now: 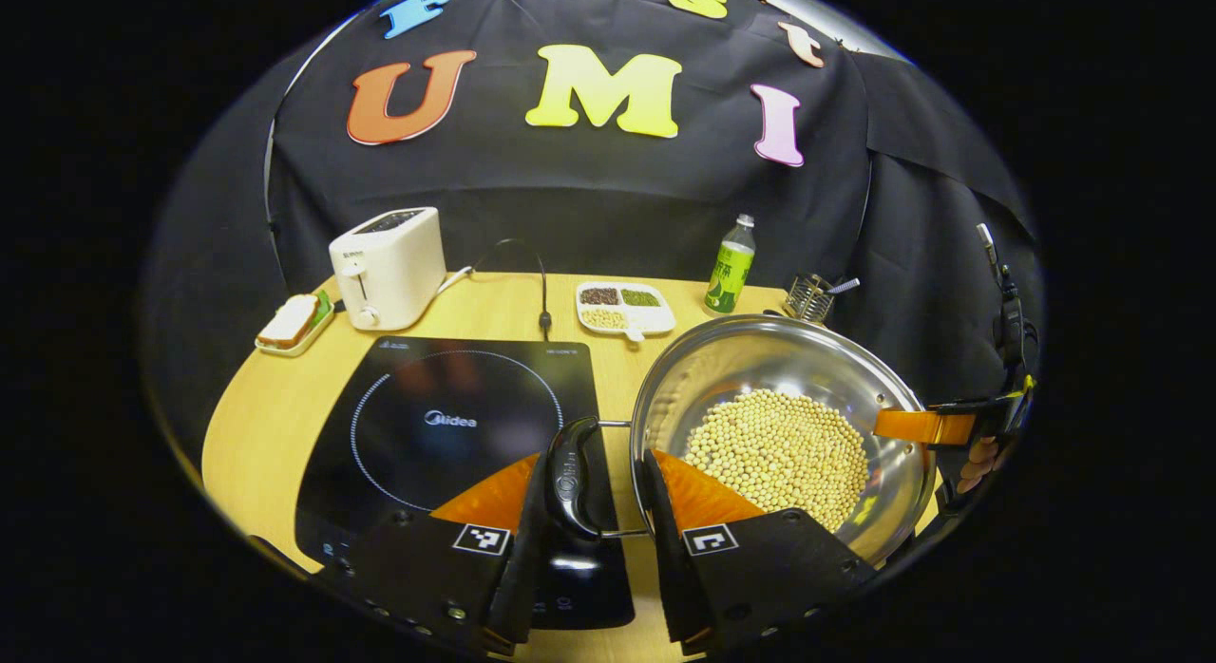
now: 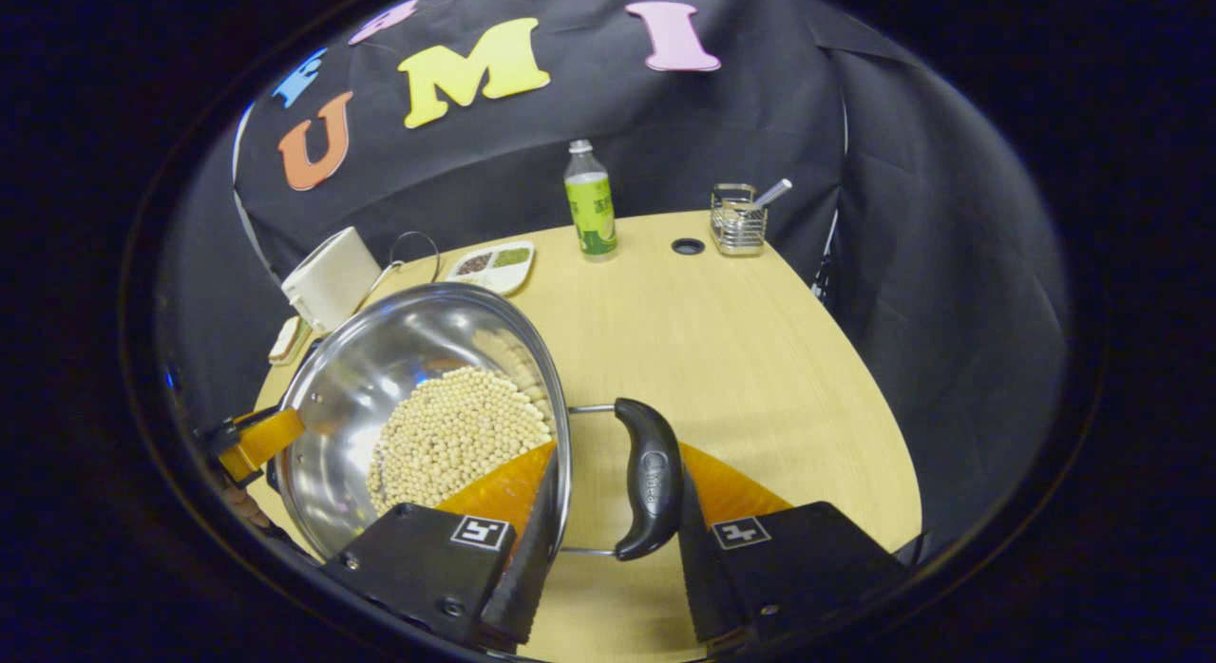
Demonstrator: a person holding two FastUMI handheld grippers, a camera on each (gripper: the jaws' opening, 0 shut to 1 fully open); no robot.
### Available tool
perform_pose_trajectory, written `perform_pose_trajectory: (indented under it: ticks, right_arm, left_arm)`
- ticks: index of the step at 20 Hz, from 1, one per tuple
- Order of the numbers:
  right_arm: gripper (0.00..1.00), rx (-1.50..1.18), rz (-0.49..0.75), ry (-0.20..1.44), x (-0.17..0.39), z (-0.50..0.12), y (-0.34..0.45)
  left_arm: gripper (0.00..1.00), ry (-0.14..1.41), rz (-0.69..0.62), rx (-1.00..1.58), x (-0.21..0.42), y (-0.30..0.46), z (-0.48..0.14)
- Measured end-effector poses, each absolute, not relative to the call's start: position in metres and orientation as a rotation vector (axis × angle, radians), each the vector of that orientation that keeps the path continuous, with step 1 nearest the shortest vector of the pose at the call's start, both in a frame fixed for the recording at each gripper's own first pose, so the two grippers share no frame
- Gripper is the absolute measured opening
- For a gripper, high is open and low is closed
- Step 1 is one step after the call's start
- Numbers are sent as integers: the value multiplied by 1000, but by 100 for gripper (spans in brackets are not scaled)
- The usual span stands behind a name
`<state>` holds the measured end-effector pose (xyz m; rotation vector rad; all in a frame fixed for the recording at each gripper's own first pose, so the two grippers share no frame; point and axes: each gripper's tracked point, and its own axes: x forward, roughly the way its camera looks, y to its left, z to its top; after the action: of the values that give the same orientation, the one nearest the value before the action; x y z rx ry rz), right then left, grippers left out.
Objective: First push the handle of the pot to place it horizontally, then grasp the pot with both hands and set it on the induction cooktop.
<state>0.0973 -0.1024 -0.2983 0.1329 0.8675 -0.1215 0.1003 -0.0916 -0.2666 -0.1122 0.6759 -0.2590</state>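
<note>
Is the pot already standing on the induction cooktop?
No, the pot sits on the wooden table beside the induction cooktop.

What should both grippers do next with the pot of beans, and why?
Probably close both on the handles. The left gripper straddles one black handle with a gap at its right finger; the right gripper straddles the other handle, also loose. The pot is beside the induction cooktop, not on it.

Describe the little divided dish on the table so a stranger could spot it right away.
Start at the white toaster by the back wall, then look toward the green bottle. Between them lies the white divided dish; unlike its neighbours, it is flat, with dark, green and pale fillings.
</note>
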Motion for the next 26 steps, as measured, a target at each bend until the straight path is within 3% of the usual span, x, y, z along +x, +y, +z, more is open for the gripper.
perform_pose_trajectory:
  ticks: [16,26]
  right_arm:
    - [63,83,46,841,175,-253,60]
    - [62,74,22,944,221,-307,130]
  left_arm:
    - [51,623,-96,-154,136,67,-223]
    - [51,756,-56,-160,177,127,-289]
